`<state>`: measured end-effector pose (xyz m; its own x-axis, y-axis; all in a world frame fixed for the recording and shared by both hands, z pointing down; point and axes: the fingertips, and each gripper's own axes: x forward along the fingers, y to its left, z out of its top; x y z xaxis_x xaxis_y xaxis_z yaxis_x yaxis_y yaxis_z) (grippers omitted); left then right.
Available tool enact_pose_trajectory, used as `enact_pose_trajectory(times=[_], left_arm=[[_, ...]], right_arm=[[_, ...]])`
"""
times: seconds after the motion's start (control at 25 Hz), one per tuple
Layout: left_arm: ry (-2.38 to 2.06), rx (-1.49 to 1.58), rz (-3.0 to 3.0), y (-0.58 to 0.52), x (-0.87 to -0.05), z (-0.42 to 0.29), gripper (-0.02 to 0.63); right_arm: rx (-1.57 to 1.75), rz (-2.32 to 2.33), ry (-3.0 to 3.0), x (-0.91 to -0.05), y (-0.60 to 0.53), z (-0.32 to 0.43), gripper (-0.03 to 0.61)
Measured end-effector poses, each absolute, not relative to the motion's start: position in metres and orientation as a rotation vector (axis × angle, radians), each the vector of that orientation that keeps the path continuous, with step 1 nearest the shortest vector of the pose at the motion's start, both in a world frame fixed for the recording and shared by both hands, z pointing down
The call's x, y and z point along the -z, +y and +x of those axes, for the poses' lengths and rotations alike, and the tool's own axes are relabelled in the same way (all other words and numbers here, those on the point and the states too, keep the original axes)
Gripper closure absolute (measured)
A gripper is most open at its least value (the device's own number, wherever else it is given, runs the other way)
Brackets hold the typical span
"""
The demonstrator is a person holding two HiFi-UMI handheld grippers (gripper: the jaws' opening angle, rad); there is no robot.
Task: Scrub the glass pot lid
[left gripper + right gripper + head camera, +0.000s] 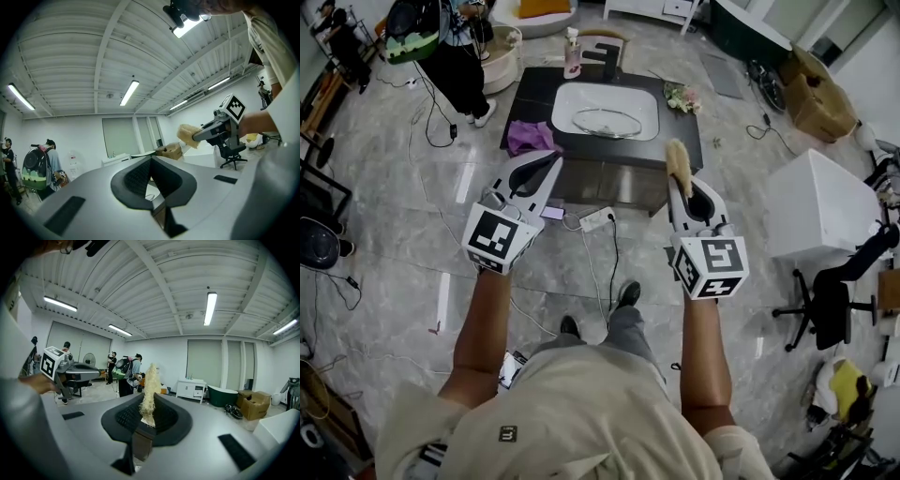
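Note:
The glass pot lid (607,122) lies in a white sink (568,101) set in a dark vanity, well ahead of both grippers. My right gripper (681,184) is shut on a tan fibrous scrubber (678,160), which sticks up past its jaws. In the right gripper view the scrubber (150,387) stands between the pads, which clamp its lower end. My left gripper (550,163) is held at the same height to the left, jaws shut with nothing between them, as the left gripper view also shows (151,163). Both grippers hover over the floor, short of the vanity.
A purple cloth (530,137) lies on the vanity's left side, a soap bottle (573,52) stands behind the sink, and flowers (680,97) lie to the right. A power strip (596,219) and cables lie on the floor. A white cabinet (820,202) and an office chair (825,300) stand at right.

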<state>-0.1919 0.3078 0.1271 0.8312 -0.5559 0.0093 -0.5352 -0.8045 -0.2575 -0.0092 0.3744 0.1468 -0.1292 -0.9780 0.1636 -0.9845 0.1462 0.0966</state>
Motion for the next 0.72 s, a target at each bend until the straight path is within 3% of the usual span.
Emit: enact_pose_trajectory(times=[0.72], left_arm=[[1.075,0.262,-2.690,0.223,-0.141,-0.081,0.598]], right_arm=[[-0.126,1.705,-2.448,-0.168,0.248,0.107,0.531]])
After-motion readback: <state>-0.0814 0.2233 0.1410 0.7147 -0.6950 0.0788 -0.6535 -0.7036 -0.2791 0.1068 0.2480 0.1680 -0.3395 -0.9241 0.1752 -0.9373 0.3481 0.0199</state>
